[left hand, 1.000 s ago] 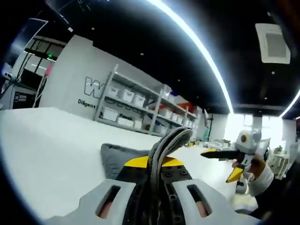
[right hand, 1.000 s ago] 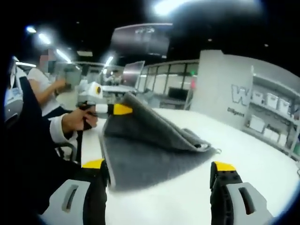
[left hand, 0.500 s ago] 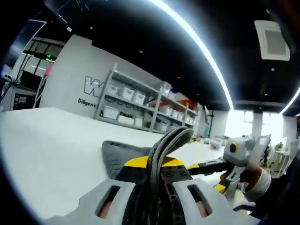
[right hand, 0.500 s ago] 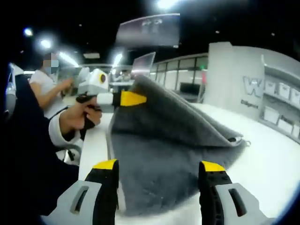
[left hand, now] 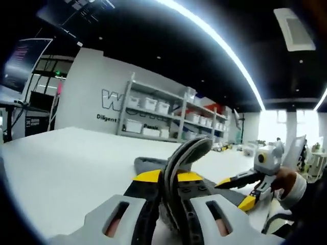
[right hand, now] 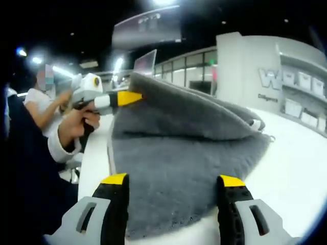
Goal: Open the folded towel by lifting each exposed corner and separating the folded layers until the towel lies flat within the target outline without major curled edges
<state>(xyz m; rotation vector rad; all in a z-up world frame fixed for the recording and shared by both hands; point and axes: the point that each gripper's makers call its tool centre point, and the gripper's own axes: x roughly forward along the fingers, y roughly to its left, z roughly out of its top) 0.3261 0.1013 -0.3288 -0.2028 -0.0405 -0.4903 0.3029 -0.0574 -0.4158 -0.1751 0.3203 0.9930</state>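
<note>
One grey towel (right hand: 179, 163) lies on one white table (left hand: 61, 168). Two grippers are in play: the left gripper (left hand: 168, 178), pinching one raised towel corner, and the right gripper (right hand: 171, 179), with its jaws apart over the cloth near the towel's near edge. Each gripper has two yellow-tipped jaws. One shelving rack (left hand: 163, 120) stands at the far side, with three shelf levels carrying white bins too small to count. One seated person in white (right hand: 43, 104) shows at far left in the right gripper view.
</note>
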